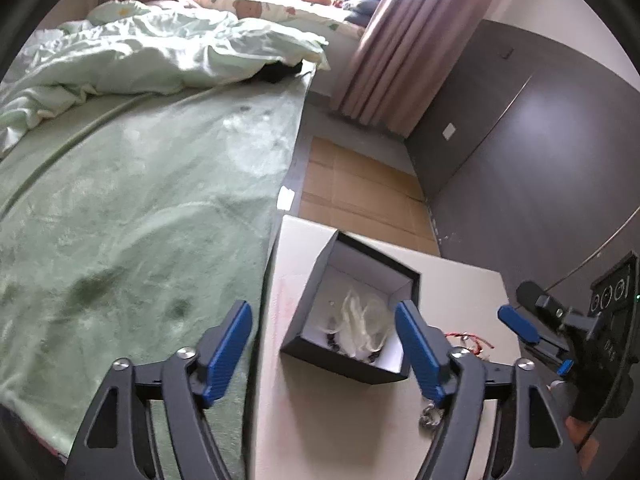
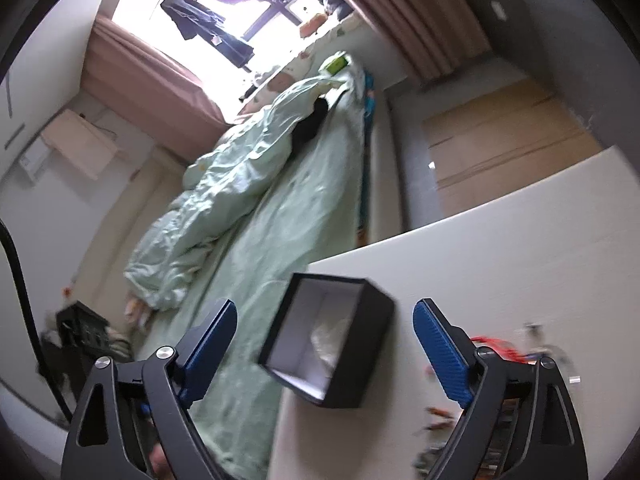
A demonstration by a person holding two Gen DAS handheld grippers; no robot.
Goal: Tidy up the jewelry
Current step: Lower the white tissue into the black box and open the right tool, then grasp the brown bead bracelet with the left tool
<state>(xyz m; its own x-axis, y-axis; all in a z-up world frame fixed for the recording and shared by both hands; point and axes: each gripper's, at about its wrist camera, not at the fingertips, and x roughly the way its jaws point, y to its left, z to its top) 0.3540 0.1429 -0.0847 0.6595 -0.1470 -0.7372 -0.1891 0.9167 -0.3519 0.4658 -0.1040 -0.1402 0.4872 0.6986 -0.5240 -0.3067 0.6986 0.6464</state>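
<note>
While both hand-held grippers stand spread and empty, the step in hand seems to be fetching the next loose piece for the box.

The counter (image 1: 332,432) is white and stands just beside the bed (image 1: 140,208). The black box (image 1: 352,354) sits open near the counter's edge on the bed side, its mouth facing up. It looks nearly square, so I can name no clear long axis; one corner points toward the far edge of the counter, and its walls run slanted to the counter's edges. Inside lie something pale and crumpled (image 1: 366,328) and a few dark beads.

The left hand-held gripper (image 1: 324,354) hangs above the box, its jaws wide on either side of it and touching nothing. The right hand-held gripper (image 2: 325,354) is also wide apart with nothing between its blue pads.

On the bare counter beyond the box, away from the bed, lies a red cord (image 1: 474,340); nearer lies a small silver chain (image 1: 431,417), partly hidden by the left gripper's finger. Their direction I cannot tell.

To do it well, I would come down straight over one piece, close on its thickest bunch, lift clear of the wall, and release low inside the box.
</note>
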